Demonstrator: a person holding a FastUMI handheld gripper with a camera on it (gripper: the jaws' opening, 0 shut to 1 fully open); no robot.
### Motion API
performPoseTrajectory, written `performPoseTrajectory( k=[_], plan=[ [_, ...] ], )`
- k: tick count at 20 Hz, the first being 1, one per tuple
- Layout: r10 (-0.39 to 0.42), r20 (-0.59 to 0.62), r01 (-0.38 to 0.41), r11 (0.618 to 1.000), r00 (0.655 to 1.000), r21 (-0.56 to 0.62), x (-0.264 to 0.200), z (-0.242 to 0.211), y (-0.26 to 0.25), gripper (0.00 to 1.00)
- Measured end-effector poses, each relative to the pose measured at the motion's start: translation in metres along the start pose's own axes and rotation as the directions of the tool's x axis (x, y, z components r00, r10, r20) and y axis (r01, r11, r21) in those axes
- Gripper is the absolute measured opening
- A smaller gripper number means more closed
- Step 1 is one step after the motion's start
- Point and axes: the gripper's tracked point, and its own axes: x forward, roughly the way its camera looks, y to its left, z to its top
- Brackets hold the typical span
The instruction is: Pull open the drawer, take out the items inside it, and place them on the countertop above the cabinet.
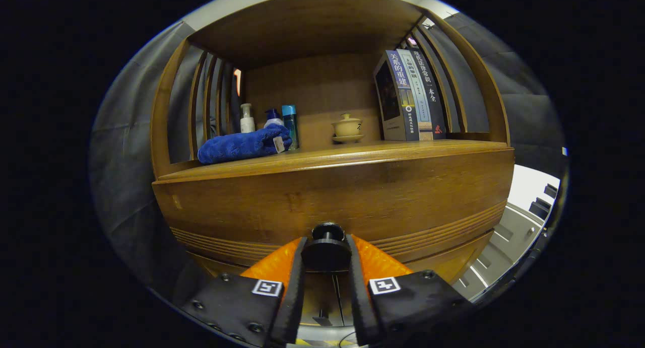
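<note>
My fingers [326, 255] are closed snugly on the drawer knob [326, 248], one on each side, both pressing it; I hold it there because the knob is the only purchase for pulling. The drawer front [352, 197] sits flush under the counter [352, 154], so I judge it not yet opened, and the items inside are hidden from me. Up on the counter a blue cloth [244, 144] lies beside some bottles [289, 124], a lidded cup [347, 128] stands further along, and books [410, 96] lean at the far side. The bare strip between cloth and cup looks the likeliest landing spot.
</note>
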Motion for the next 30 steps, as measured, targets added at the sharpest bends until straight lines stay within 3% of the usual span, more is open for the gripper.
performPoseTrajectory(
  k=[2, 8, 20, 30],
  plan=[
    [-0.011, 0.012, 0.011, 1.000, 1.000, -0.006, 0.001, 0.003, 0.000, 0.37],
    [-0.001, -0.004, 0.001, 1.000, 1.000, -0.019, -0.009, 0.001, 0.001, 0.37],
    [0.010, -0.048, -0.012, 0.999, 0.999, -0.034, -0.106, -0.018, 0.007, 0.37],
    [0.033, -0.071, -0.038, 0.997, 0.997, -0.067, -0.150, -0.024, 0.008, 0.37]
  ],
)
